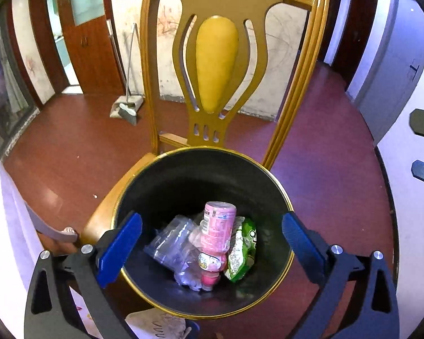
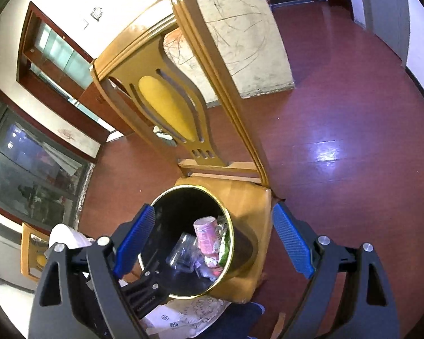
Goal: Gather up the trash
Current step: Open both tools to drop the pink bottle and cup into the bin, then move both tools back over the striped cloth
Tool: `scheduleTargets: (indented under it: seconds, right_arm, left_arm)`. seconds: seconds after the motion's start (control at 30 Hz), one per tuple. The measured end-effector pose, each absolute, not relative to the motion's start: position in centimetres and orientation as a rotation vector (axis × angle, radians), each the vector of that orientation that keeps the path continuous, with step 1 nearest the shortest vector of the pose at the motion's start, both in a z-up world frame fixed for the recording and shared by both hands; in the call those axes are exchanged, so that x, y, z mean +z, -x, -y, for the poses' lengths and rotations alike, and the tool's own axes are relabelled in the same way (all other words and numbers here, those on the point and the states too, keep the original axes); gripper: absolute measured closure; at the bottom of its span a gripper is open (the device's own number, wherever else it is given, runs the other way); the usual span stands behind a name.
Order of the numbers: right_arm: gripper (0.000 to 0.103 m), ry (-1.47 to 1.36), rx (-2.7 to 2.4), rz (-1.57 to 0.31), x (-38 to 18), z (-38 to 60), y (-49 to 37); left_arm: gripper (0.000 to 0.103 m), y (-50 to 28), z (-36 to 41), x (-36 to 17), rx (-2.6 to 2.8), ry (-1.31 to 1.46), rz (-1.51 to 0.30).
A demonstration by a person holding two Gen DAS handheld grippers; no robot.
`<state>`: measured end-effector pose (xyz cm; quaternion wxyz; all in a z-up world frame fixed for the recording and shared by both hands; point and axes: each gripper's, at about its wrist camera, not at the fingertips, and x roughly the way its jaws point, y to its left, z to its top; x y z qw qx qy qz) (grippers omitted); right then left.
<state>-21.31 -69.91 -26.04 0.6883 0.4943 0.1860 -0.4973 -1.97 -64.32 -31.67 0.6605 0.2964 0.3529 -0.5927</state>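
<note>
A black trash bin with a gold rim [image 1: 279,189] stands on the seat of a wooden chair [image 1: 231,65]. Inside lie a pink bottle [image 1: 216,231], a green snack wrapper [image 1: 241,251] and clear crumpled plastic [image 1: 169,243]. My left gripper [image 1: 212,248] is open and empty, hovering right over the bin's mouth. In the right wrist view, my right gripper [image 2: 214,240] is open and empty, higher above the same bin [image 2: 169,195], with the pink bottle [image 2: 206,234] and clear plastic [image 2: 183,251] showing inside. The left gripper's black body [image 2: 144,291] shows at the bin's near edge.
A broom and dustpan [image 1: 127,107] lean against the scribbled wall behind the chair. The chair back stands upright just beyond the bin. Red-brown floor [image 2: 339,113] lies all round. Printed paper [image 2: 189,313] lies below the bin. A second chair [image 2: 31,251] stands at the left.
</note>
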Motion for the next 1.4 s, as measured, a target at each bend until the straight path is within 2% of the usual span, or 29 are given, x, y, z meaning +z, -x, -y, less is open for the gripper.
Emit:
scheduleTargets:
  seconds: [0.17,0.37,0.57,0.8,1.13,1.4]
  right_arm:
    - [0.017,-1.075,-1.107,-0.404,-24.8,69.4,20.7]
    - [0.017,-0.973,-1.083,-0.364,-22.1,67.3,18.8]
    - [0.017,-0.879,-0.911,-0.306,-17.9,63.3,14.1]
    - [0.017,-0.738,-0.620,-0.259,-12.4,54.6,6.4]
    - [0.017,-0.510,-0.180,-0.277,-7.8,39.1,-2.3]
    - [0.017,-0.392,-0.028,-0.301,-6.0,32.4,-4.2]
  left_arm:
    - [0.006,2.2,62.6,-29.5,-1.326,-0.640,-0.755]
    - [0.006,-0.1,57.5,-24.2,-1.240,-0.541,-0.669]
    - [0.006,-3.6,48.2,-17.2,-1.075,-0.406,-0.545]
    - [0.006,-6.3,33.4,-9.9,-0.764,-0.250,-0.400]
    - [0.006,-5.3,15.6,-5.7,-0.332,-0.153,-0.349]
    - [0.006,-3.8,6.6,-4.5,-0.184,-0.052,-0.336]
